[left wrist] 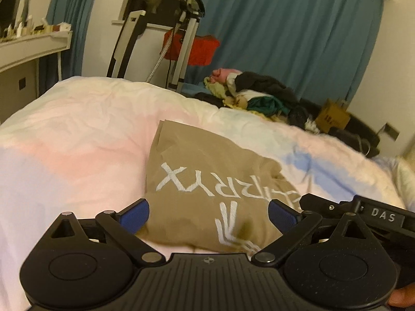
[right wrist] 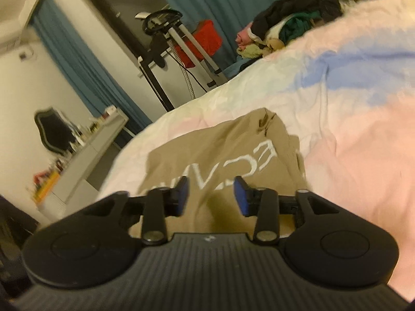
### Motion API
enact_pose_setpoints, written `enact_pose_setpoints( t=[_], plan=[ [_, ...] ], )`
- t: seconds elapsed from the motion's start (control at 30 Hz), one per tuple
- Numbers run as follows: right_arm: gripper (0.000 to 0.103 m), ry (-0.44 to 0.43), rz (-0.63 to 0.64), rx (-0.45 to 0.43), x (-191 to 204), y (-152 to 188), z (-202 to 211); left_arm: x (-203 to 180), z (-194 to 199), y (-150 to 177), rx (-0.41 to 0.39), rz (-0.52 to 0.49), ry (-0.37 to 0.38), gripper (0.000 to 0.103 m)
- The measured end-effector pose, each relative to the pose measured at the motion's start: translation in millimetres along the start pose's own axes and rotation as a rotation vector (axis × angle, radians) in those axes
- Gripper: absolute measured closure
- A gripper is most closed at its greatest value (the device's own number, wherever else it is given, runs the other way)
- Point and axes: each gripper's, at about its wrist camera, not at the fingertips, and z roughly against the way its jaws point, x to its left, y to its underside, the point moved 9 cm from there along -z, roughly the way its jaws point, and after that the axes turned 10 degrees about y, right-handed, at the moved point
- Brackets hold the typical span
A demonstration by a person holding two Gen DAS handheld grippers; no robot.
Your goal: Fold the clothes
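A tan shirt [left wrist: 197, 171] with white lettering lies partly folded on the pastel duvet [left wrist: 77, 142]. My left gripper [left wrist: 208, 216] is open, its blue pads wide apart above the shirt's near edge, holding nothing. The right gripper's body [left wrist: 363, 215] shows just to its right. In the right wrist view the same tan shirt [right wrist: 223, 145] lies ahead, and my right gripper [right wrist: 210, 194] is open above its near part, pads apart and empty. The duvet [right wrist: 350, 142] spreads to the right.
A pile of unfolded clothes [left wrist: 254, 93] lies at the bed's far right, also in the right wrist view [right wrist: 285, 26]. A garment steamer stand [left wrist: 186, 39] and a red box [left wrist: 199, 49] stand behind the bed. A white dresser [right wrist: 85, 153] is at left. Teal curtains hang behind.
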Motion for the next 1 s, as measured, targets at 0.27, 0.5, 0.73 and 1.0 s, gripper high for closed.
enact_pose_setpoints(
  t=[0.27,0.5,0.73,1.0],
  plan=[
    [0.018,-0.185,-0.381,0.183,-18.3,24.5,-6.6,5.8,16.9,4.6,0.000,0.169,0.073,0.001],
    [0.021,-0.174,-0.650,0.218,-55.5,35.9,-41.8,3.9,6.1,9.5,0.019,0.313,0.196,0.001],
    [0.026,-0.136,-0.759,0.177,-64.8,33.7,-53.6,-10.7,-12.2,14.9,0.035,0.519,0.447,0.001],
    [0.076,-0.068,-0.717,0.171,-65.4,28.7,-57.9,-7.8,-62.4,37.5,0.116,0.704,0.533,0.001]
  ],
)
